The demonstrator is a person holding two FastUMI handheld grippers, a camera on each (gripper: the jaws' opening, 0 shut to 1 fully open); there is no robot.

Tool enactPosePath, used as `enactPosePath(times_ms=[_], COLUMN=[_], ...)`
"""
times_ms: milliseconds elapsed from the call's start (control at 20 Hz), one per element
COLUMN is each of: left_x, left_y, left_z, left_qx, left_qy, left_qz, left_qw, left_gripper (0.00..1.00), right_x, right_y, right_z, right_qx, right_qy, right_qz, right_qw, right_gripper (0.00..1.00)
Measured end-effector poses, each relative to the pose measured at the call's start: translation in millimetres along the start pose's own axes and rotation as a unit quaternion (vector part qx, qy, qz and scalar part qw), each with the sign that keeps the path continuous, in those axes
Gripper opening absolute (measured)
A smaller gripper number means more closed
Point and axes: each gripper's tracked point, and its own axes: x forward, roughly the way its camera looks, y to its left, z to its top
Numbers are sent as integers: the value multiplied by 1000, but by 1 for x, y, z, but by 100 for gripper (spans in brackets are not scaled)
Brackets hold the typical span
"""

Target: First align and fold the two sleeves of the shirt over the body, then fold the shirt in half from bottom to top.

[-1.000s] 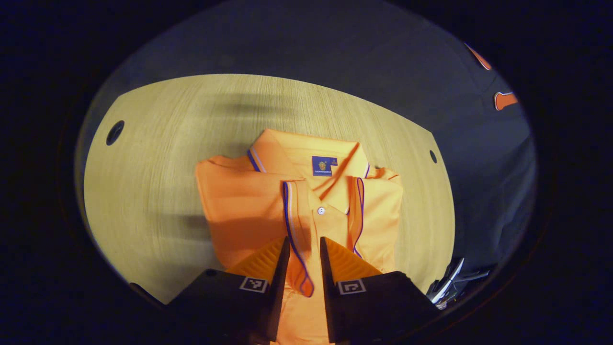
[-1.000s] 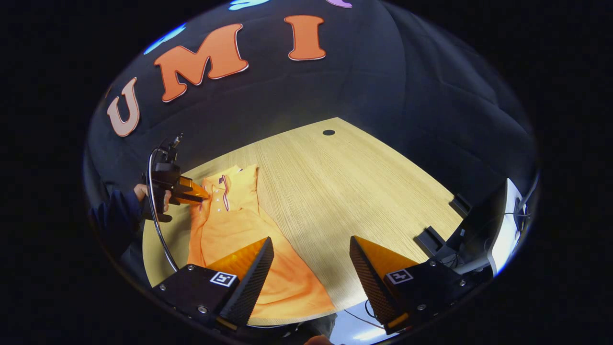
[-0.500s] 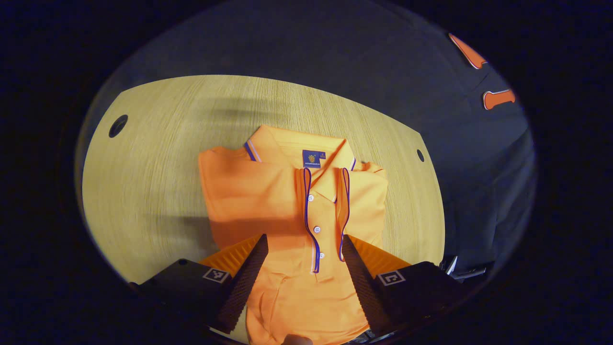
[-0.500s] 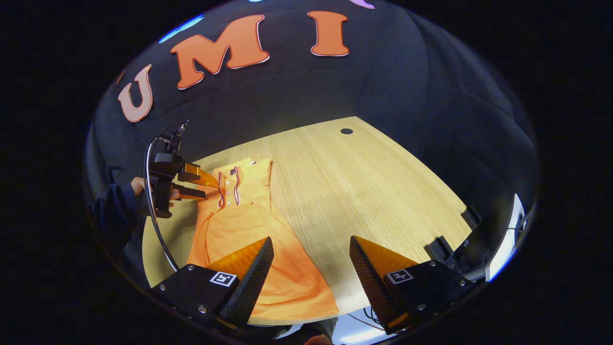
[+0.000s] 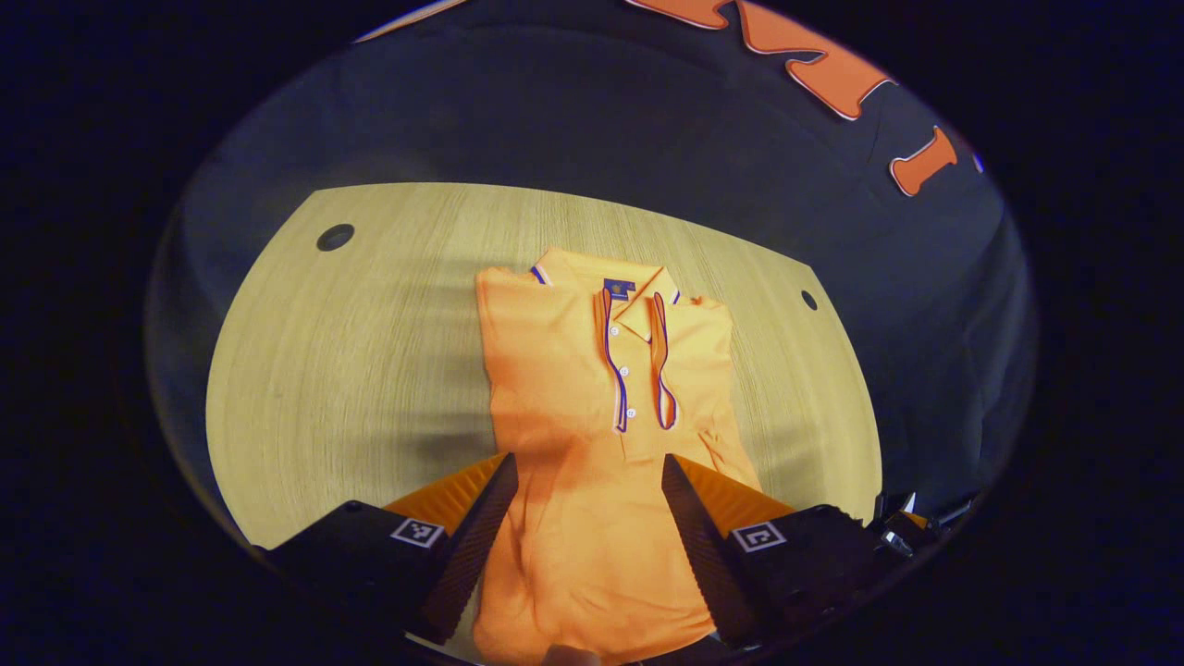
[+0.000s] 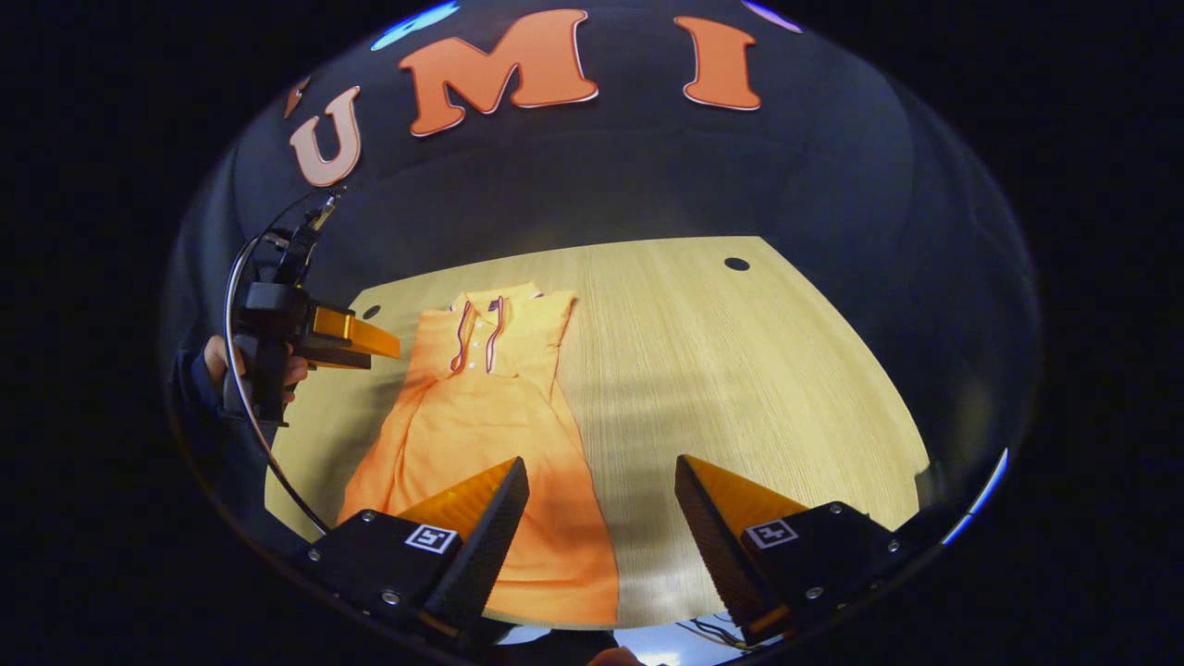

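An orange polo shirt (image 5: 592, 370) lies flat on the wooden table (image 5: 351, 370), collar at the far end, both sleeves folded in over the body. My left gripper (image 5: 588, 462) hovers open above the shirt's lower half with nothing between its fingers. In the right gripper view the same shirt (image 6: 490, 407) stretches from the collar down to its hem at the near table edge. The left gripper (image 6: 384, 347), held by a hand (image 6: 215, 356), hangs beside the shirt's left shoulder. My right gripper (image 6: 601, 462) is open and empty above the hem's right side.
Round cable holes mark the table top (image 5: 335, 237) (image 5: 809, 300) (image 6: 736, 264). Bare wood (image 6: 740, 388) spreads to the right of the shirt. Black cloth walls close in behind the table. Some cables and gear (image 5: 902, 527) sit off the near right corner.
The left gripper, pinching a trimmed shirt edge one second ago, opened, let it go and drew back from the collar. The right gripper swung slightly, staying open.
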Motion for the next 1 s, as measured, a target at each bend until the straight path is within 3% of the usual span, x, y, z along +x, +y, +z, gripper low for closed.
enactPosePath(times_ms=[450, 700, 1000], left_x=[-68, -80, -85], left_y=[16, 37, 45], left_z=[-33, -104, -186], left_qx=[20, 25, 14], left_qy=[-119, -73, -12], left_qz=[48, 87, 92], left_qw=[992, 993, 996], left_gripper=[97, 97, 97], right_x=[16, 22, 25], right_y=[14, 16, 14], right_z=[-21, -55, -90], right_qx=[-59, -80, -96], right_qy=[28, 63, 98], right_qz=[67, 94, 104], right_qw=[996, 990, 985], right_gripper=[97, 98, 98])
